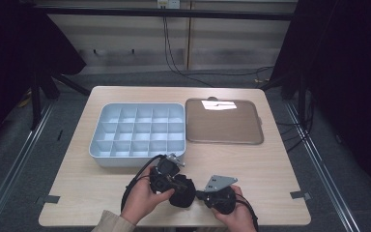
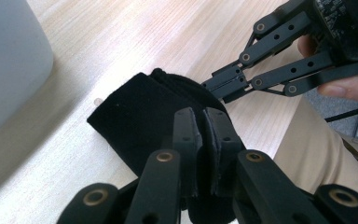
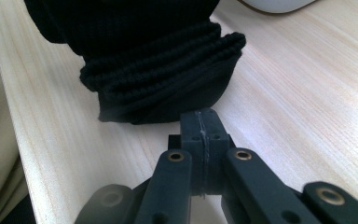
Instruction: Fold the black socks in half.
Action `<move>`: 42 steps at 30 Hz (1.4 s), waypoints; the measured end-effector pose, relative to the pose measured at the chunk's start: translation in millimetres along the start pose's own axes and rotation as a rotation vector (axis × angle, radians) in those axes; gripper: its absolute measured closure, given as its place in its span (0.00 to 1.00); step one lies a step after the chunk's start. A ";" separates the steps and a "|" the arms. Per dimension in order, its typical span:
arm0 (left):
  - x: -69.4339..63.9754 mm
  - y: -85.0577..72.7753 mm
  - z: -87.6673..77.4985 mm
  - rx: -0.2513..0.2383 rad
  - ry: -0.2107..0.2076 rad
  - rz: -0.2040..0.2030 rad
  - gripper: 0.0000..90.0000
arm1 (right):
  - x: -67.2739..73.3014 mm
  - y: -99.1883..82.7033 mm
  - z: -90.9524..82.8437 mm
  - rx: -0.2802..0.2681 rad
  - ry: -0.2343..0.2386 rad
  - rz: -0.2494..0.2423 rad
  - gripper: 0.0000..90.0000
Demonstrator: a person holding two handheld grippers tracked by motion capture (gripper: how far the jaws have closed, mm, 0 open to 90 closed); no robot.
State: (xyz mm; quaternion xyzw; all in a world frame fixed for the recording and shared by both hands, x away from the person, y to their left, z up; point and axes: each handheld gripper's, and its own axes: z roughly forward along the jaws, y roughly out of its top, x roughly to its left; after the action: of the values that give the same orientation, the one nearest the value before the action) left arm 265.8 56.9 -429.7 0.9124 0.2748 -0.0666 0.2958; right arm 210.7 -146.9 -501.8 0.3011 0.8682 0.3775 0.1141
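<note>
Near the tabletop's front edge, folded black sock pinched in the left gripper, right gripper closed empty at its cuff, grey compartment tray just behind.

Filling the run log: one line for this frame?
left gripper: shut on black sock | right gripper: shut, at sock edge | divided tray: empty

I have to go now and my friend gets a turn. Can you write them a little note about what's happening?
Left tool: shut on the black folded sock.
Right tool: shut, its tip at the sock's edge; whether it pinches fabric can't be told.
The sock sits on the table, in front of the grey divided box; a flat lid lies beside the box.
Done: sock gripped.
Left: probably into a compartment; none filled yet.
</note>
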 end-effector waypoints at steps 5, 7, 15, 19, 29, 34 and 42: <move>-1.1 1.4 3.1 0.006 -0.008 0.005 0.93 | 0.2 0.1 0.2 0.000 0.001 -0.001 1.00; -2.4 1.8 4.7 0.004 -0.006 -0.002 0.93 | 0.3 0.1 0.2 0.000 0.003 0.000 1.00; -3.2 3.9 8.5 0.008 -0.007 0.011 0.93 | 0.2 0.0 0.3 -0.001 0.004 -0.001 1.00; -4.3 4.2 10.3 0.008 -0.009 0.012 0.93 | 0.2 -0.1 0.3 -0.002 0.006 0.001 1.00; -4.8 4.0 13.1 0.015 -0.011 0.016 0.93 | 0.2 -0.2 0.1 -0.001 0.008 0.001 1.00; -4.3 5.2 15.1 0.026 -0.017 0.021 0.93 | -0.4 -0.3 -0.3 -0.001 0.007 -0.003 1.00; -4.2 6.2 18.1 0.025 -0.021 0.010 0.93 | -2.4 -1.4 -2.1 0.004 0.009 0.003 1.00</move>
State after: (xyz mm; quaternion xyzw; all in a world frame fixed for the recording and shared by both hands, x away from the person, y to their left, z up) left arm 266.3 40.4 -440.1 0.9168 0.2662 -0.0782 0.2874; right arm 211.1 -150.3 -501.4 0.3010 0.8690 0.3774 0.1090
